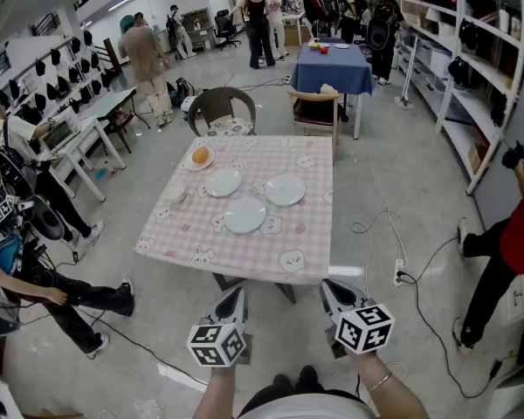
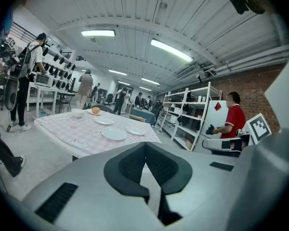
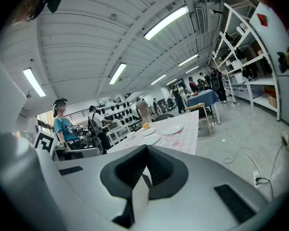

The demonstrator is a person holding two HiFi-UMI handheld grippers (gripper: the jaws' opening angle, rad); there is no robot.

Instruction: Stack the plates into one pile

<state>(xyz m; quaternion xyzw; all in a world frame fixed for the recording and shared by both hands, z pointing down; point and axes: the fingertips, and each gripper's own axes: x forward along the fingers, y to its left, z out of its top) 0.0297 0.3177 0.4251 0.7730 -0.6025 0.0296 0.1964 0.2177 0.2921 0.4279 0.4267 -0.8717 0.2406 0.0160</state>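
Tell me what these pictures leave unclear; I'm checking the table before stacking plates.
- Orange thing on the far plate: too small in the head view to identify.
- White item beside the left plate: bowl or cup, too small to tell in the head view.
- Table near edge: hidden behind the right gripper in its own view.

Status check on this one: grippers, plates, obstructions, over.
Left gripper and right gripper shut, empty, short of the table. Three empty plates apart, unstacked. Orange sits on fourth plate, far left corner.
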